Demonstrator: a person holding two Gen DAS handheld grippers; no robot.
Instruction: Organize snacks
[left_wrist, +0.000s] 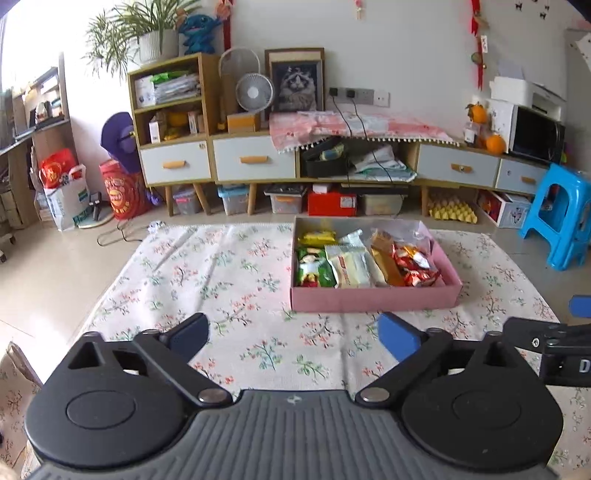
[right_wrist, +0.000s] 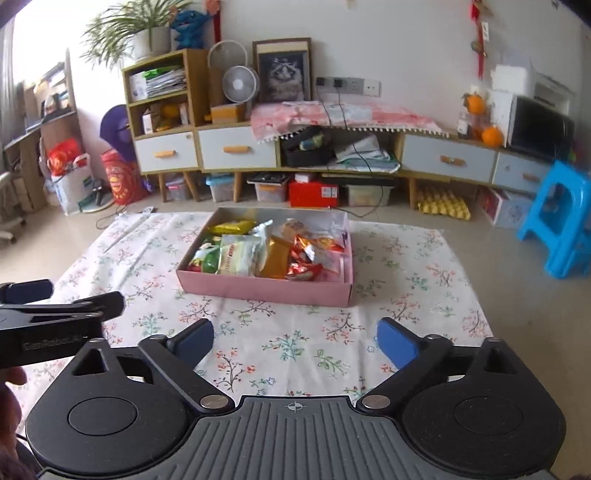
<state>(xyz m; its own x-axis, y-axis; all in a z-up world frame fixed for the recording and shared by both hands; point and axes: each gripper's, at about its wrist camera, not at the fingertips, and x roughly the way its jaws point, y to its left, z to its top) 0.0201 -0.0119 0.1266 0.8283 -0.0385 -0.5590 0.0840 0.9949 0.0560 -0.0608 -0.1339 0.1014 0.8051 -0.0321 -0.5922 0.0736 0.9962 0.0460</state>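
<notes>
Floral cloth spreads ahead; both my left gripper and right gripper gape wide, empty, since the snacks sit packed in the pink box beyond.

A shallow pink box sat open on the flowered cloth, filled with yellow, green, white, gold and red snack packets.

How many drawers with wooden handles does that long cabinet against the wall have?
4: one under the open shelves at far left, one beside it, one right of the open middle compartment, and one at far right, beside the blue stool. None seems hidden.
</notes>
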